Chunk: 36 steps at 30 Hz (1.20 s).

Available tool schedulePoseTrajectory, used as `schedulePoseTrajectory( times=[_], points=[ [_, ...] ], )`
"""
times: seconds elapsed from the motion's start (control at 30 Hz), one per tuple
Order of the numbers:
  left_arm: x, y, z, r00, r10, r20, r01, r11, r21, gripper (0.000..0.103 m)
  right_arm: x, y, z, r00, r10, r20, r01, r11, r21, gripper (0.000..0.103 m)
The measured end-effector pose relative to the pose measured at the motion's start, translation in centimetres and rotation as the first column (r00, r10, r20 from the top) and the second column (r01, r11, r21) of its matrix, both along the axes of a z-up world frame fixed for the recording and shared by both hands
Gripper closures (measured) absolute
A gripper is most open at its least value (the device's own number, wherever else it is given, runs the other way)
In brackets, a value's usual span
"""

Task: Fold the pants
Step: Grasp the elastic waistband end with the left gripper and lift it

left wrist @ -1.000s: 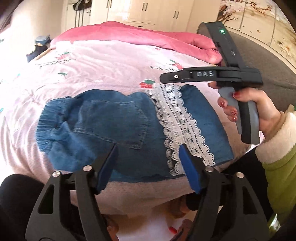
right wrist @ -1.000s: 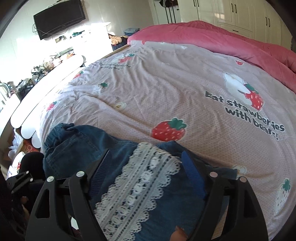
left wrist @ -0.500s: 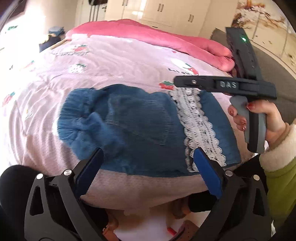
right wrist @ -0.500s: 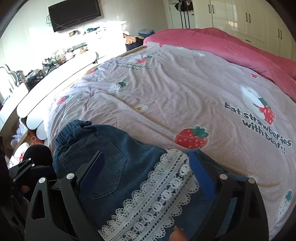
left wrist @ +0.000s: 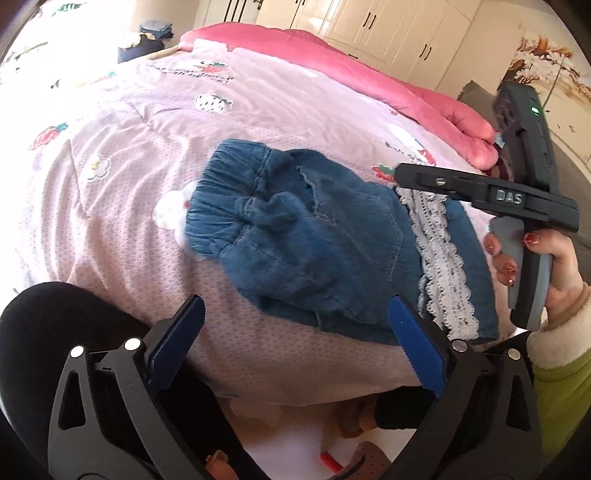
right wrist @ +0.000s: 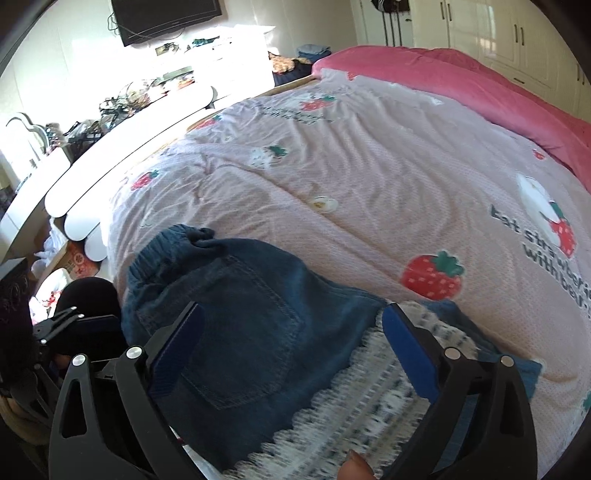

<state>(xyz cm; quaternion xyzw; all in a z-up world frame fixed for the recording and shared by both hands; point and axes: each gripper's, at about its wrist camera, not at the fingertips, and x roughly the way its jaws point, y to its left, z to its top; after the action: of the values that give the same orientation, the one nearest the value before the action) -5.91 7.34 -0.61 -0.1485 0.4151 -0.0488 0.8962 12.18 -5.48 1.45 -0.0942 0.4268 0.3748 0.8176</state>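
Note:
Small blue denim pants [left wrist: 317, 240] with a white lace band [left wrist: 439, 251] lie folded near the front edge of the bed; they also show in the right wrist view [right wrist: 240, 325]. The elastic waistband [left wrist: 229, 188] is at the left end. My left gripper [left wrist: 295, 332] is open and empty, just in front of the pants' near edge. My right gripper [right wrist: 291, 332] is open and empty, held above the pants' lace end. Its body [left wrist: 517, 206] shows at the right in the left wrist view.
The pink strawberry-print bedspread [right wrist: 369, 177] covers the bed, with a rose-pink blanket [left wrist: 332, 62] along the far side. A white desk with clutter [right wrist: 110, 122] stands left of the bed. White wardrobes [left wrist: 388, 29] line the far wall.
Both grippers have drawn back and upward from the pants and their jaws have opened wider. The views have swung left, so more of the waistband shows.

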Motion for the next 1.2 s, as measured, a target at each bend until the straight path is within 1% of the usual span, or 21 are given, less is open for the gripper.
schedulePoseTrajectory(
  times=[0.07,0.13,0.27,0.3,0.43,0.6,0.7,0.8,0.83,0.87,0.9,0.93,0.97,1.0,1.03,1.07,1.1,1.13,1.17,1.2],
  points=[
    [0.3,0.1,-0.2,1.000,0.003,-0.007,-0.003,0.999,-0.035,0.010,0.2,1.0,0.1,1.000,0.010,-0.004,-0.010,1.000,-0.018,0.006],
    [0.7,0.2,-0.4,1.000,0.005,-0.015,-0.006,0.998,-0.067,0.010,0.5,2.0,0.1,1.000,0.017,-0.020,-0.017,1.000,-0.018,0.006],
    [1.5,1.0,-1.0,0.999,0.033,-0.041,-0.037,0.994,-0.103,0.010,1.5,4.3,0.2,0.997,0.041,-0.058,-0.042,0.999,-0.021,0.006],
    [1.8,1.3,-1.2,0.998,0.036,-0.046,-0.042,0.991,-0.127,0.010,1.7,4.9,0.2,0.997,0.050,-0.065,-0.052,0.998,-0.026,0.006],
    [2.6,1.8,-1.9,0.998,0.035,-0.056,-0.044,0.987,-0.157,0.010,2.7,7.5,0.0,0.991,0.100,-0.094,-0.105,0.993,-0.053,0.006],
    [3.5,2.1,-3.5,0.997,0.024,-0.075,-0.039,0.980,-0.194,0.010,3.9,10.2,-1.1,0.971,0.181,-0.155,-0.193,0.979,-0.062,0.006],
    [4.1,2.6,-4.1,0.998,0.024,-0.061,-0.037,0.975,-0.221,0.010,4.5,12.0,-2.4,0.944,0.241,-0.226,-0.258,0.965,-0.049,0.006],
    [4.2,2.8,-4.2,0.999,0.026,-0.041,-0.035,0.971,-0.237,0.010,5.0,13.0,-3.7,0.925,0.253,-0.285,-0.276,0.960,-0.041,0.007],
    [4.2,2.9,-4.2,0.999,0.028,-0.035,-0.036,0.969,-0.245,0.010,5.1,13.3,-4.4,0.911,0.261,-0.320,-0.285,0.958,-0.028,0.020],
    [4.3,3.0,-4.3,0.999,0.031,-0.031,-0.038,0.966,-0.258,0.010,5.1,13.5,-4.7,0.902,0.266,-0.340,-0.290,0.957,-0.022,0.040],
    [4.3,3.3,-4.3,0.999,0.037,-0.025,-0.042,0.961,-0.274,0.010,4.9,13.7,-5.1,0.897,0.267,-0.353,-0.292,0.956,-0.016,0.044],
    [4.1,3.7,-4.4,0.999,0.040,-0.021,-0.044,0.957,-0.287,0.010,4.6,13.9,-5.1,0.890,0.284,-0.356,-0.302,0.953,0.005,0.055],
    [4.2,3.9,-4.4,0.999,0.042,-0.017,-0.045,0.953,-0.298,0.010,4.5,13.9,-5.0,0.890,0.291,-0.352,-0.306,0.952,0.015,0.059],
    [4.2,4.1,-4.4,0.999,0.042,-0.012,-0.044,0.950,-0.308,0.012,4.3,13.8,-4.8,0.893,0.290,-0.344,-0.303,0.953,0.016,0.060],
    [4.2,4.3,-4.3,0.999,0.045,-0.002,-0.043,0.946,-0.321,0.019,4.2,13.6,-4.5,0.894,0.288,-0.342,-0.299,0.954,0.023,0.064],
    [4.2,4.5,-4.3,0.999,0.045,0.005,-0.041,0.942,-0.332,0.027,4.2,13.3,-4.2,0.896,0.287,-0.340,-0.294,0.955,0.032,0.067],
    [4.4,4.8,-4.3,0.999,0.045,0.007,-0.040,0.940,-0.339,0.031,4.1,12.9,-3.6,0.897,0.288,-0.336,-0.288,0.956,0.050,0.067],
    [4.4,4.8,-4.3,0.999,0.046,0.011,-0.039,0.941,-0.335,0.040,4.0,12.7,-3.2,0.899,0.291,-0.327,-0.288,0.956,0.059,0.068],
    [4.5,4.8,-4.2,0.999,0.040,0.017,-0.032,0.947,-0.321,0.050,3.8,12.4,-2.6,0.903,0.296,-0.311,-0.290,0.955,0.066,0.068],
    [4.6,4.5,-4.1,0.999,0.020,0.027,-0.011,0.952,-0.307,0.056,3.7,12.2,-2.1,0.905,0.302,-0.299,-0.295,0.953,0.070,0.068]
  ],
)
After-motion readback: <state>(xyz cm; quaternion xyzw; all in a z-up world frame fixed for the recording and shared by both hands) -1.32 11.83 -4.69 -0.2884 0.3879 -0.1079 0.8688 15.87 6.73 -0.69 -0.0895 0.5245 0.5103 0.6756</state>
